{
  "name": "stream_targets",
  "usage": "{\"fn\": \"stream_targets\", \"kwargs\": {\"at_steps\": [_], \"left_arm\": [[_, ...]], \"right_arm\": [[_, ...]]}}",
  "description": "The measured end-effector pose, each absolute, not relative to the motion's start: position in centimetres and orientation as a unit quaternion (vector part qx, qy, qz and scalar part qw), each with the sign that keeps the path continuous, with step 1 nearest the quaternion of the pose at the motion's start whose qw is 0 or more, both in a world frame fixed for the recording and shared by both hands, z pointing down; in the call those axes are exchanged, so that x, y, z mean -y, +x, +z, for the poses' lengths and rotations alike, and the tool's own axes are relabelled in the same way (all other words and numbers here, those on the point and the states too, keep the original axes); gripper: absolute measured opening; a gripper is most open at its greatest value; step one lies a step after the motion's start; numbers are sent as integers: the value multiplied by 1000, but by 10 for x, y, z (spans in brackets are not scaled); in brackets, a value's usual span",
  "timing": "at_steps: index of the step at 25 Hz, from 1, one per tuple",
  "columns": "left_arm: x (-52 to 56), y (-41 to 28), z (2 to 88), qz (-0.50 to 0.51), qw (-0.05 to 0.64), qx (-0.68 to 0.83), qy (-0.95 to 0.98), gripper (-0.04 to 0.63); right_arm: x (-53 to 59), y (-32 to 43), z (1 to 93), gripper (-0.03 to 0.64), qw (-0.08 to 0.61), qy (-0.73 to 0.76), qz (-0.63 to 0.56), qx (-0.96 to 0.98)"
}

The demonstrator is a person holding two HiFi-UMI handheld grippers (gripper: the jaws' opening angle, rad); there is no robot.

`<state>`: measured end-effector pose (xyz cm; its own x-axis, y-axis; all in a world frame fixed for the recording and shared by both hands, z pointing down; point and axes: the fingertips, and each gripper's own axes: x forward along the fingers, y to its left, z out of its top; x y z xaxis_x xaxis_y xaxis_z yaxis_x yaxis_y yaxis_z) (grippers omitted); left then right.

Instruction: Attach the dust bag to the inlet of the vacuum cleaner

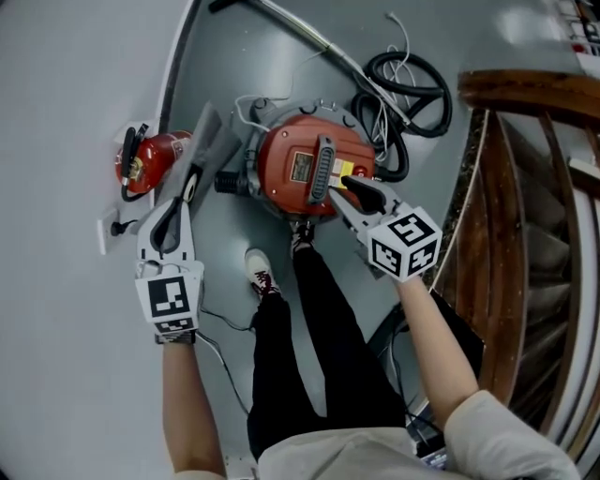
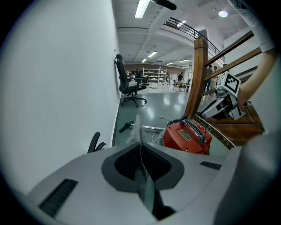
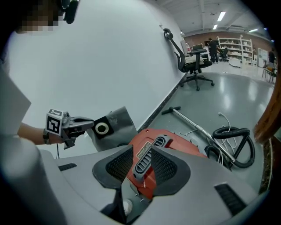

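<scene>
The red drum vacuum cleaner [image 1: 305, 173] stands on the grey floor, with a ribbed grey carry handle [image 1: 323, 169] across its top. My left gripper [image 1: 187, 187] is to the left of the drum, shut on the edge of the grey dust bag [image 1: 208, 141]. The left gripper view shows that bag [image 2: 139, 132] edge-on between the jaws. From the right gripper view the dust bag [image 3: 115, 125] shows its round white collar [image 3: 102, 128]. My right gripper [image 1: 349, 185] hangs over the drum's top, jaws open. The handle [image 3: 147, 160] lies between them, and the pads do not touch it.
A red fire extinguisher [image 1: 150, 159] lies by the wall at the left, near a wall socket [image 1: 112, 228]. A black hose coil [image 1: 412, 94] and a metal wand [image 1: 300, 28] lie behind the vacuum. Wooden stair rails [image 1: 525, 187] stand at the right. The person's legs [image 1: 309, 319] are in front.
</scene>
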<state>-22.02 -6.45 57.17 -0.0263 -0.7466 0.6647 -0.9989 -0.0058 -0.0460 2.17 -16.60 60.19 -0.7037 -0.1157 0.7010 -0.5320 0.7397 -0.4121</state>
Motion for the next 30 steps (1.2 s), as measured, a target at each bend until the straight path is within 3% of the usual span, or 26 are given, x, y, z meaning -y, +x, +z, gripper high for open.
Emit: {"fn": "stream_targets", "kwargs": {"at_steps": [8, 30], "left_arm": [[63, -219, 622, 277, 252, 647, 665, 18], [54, -205, 693, 242, 337, 641, 646, 15]], "right_arm": [[163, 20, 631, 170, 336, 195, 355, 850], [157, 22, 644, 170, 301, 250, 378, 839]]}}
